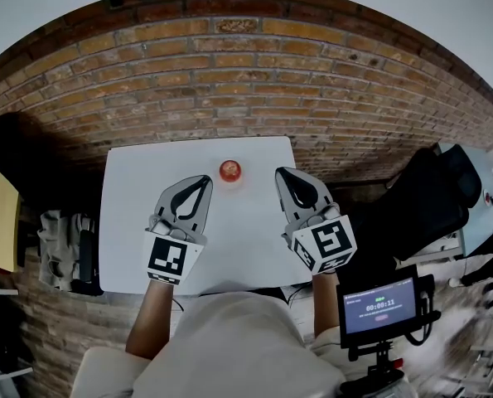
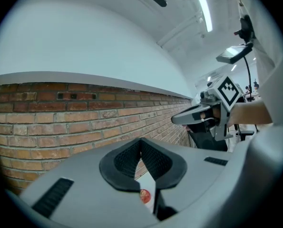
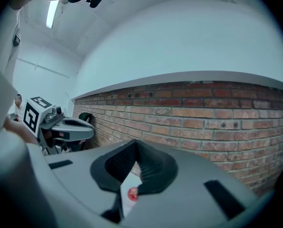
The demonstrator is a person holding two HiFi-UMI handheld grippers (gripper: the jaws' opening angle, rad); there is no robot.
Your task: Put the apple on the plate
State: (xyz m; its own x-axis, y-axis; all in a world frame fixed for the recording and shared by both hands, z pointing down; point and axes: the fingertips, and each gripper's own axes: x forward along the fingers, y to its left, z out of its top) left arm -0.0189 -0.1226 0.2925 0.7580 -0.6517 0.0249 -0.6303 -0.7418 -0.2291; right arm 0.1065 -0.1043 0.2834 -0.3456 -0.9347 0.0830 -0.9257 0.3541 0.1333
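1. left gripper (image 1: 205, 179) and right gripper (image 1: 281, 173) hover level, fingers closed, empty.
2. apple (image 1: 230, 171) sits between their tips on the white desk (image 1: 130, 222); plate unclear.
3. best kept clear of the apple, lest it roll.

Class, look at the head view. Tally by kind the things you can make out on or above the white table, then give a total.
Grippers: 2 (left gripper, right gripper)
Red apple: 1
Total: 3
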